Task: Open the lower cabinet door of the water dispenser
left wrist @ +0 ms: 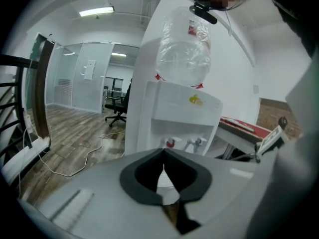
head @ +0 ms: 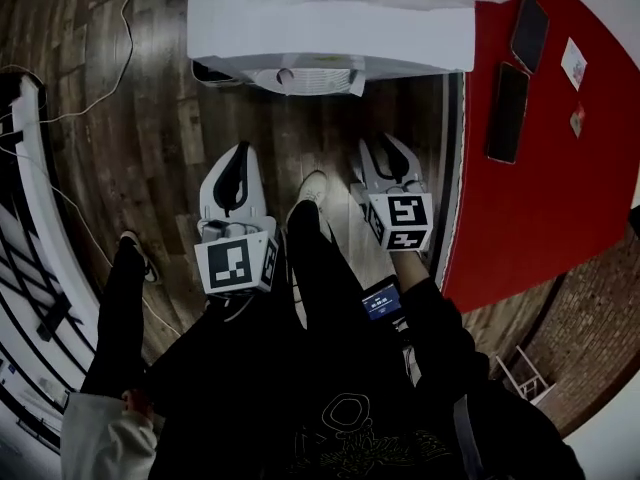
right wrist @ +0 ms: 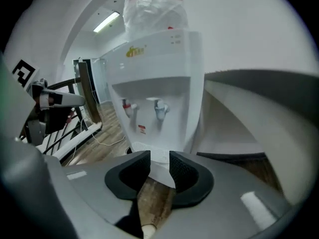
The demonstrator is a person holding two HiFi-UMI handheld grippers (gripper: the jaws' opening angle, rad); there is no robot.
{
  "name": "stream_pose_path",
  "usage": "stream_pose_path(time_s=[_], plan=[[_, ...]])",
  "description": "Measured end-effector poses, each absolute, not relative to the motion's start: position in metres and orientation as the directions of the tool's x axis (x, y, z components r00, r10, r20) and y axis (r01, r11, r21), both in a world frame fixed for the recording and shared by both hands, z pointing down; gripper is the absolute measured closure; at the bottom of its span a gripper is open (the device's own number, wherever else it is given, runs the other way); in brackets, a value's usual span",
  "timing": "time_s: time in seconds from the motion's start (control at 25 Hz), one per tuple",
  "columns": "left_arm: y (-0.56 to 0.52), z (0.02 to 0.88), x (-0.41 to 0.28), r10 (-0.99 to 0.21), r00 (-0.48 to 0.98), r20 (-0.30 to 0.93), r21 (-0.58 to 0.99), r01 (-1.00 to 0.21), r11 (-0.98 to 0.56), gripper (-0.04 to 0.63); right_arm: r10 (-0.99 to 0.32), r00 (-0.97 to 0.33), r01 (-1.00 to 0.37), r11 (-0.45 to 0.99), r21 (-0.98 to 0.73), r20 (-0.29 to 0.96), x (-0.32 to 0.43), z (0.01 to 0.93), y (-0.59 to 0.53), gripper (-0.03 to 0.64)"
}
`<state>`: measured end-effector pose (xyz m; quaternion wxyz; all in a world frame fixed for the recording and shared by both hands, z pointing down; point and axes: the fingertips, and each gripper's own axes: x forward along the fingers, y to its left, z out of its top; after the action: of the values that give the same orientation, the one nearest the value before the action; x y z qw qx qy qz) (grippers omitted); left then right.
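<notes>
Standing on the wood floor (head: pixel 150 118), the white water dispenser (head: pixel 330 28) is faced by both tongs and touched by neither; its lower cabinet door is hidden behind them. A yellow logo (right wrist: pixel 135 50) is carried on its front, too blurred to be read. A small red-and-white sticker (right wrist: pixel 142 129) is fixed below the taps (right wrist: pixel 158 107), its print illegible. The left tongs (left wrist: pixel 163 156) are pressed together at the tips, empty. The right tongs (right wrist: pixel 159 168) are held spread, with nothing between.
</notes>
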<state>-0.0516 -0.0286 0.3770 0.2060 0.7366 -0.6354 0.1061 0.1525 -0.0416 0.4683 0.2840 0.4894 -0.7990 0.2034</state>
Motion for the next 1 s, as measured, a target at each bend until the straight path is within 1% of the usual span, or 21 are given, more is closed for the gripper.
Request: stream_pose_path(time_s=[0.16,0.32,0.44,0.56,0.68,0.8,0.88,1.0], plan=[[-0.019,0.394,-0.072,-0.893,0.118,0.435,0.197,-0.98,-0.034,0.589,-0.648,-0.306,-0.926,0.373,-0.06,0.697,0.16,0.511,-0.044,0.502],[-0.004,0.414,-0.082,-0.879,0.115,0.462,0.195,-0.98,-0.026,0.588,-0.617,-0.267,-0.943,0.326,-0.068,0.74,0.168,0.547,-0.042,0.483],[0.006,0.43,-0.089,-0.868,0.111,0.484,0.196,-0.98,-0.016,0.588,-0.616,-0.237,-0.953,0.296,-0.058,0.751,0.175,0.565,-0.045,0.483],[0.012,0.444,-0.098,-0.862,0.103,0.496,0.199,-0.98,-0.003,0.589,-0.621,-0.211,-0.968,0.243,-0.071,0.755,0.176,0.578,-0.05,0.469],[0.016,0.453,-0.101,-0.862,0.108,0.495,0.201,-0.98,-0.008,0.589,-0.651,-0.167,-0.986,0.107,-0.129,0.741,0.184,0.586,-0.059,0.465],[0.017,0.461,-0.106,-0.861,0.113,0.496,0.212,-0.977,-0.006,0.589,-0.668,-0.148,-0.975,-0.023,-0.219,0.729,0.186,0.603,-0.066,0.465],[0.02,0.466,-0.109,-0.858,0.114,0.501,0.216,-0.976,-0.004,0.588,-0.677,-0.15,-0.945,-0.115,-0.305,0.721,0.184,0.618,-0.07,0.465],[0.025,0.476,-0.109,-0.851,0.121,0.51,0.216,-0.976,-0.009,0.589,-0.699,-0.172,-0.85,-0.251,-0.464,0.694,0.184,0.638,-0.076,0.463]])
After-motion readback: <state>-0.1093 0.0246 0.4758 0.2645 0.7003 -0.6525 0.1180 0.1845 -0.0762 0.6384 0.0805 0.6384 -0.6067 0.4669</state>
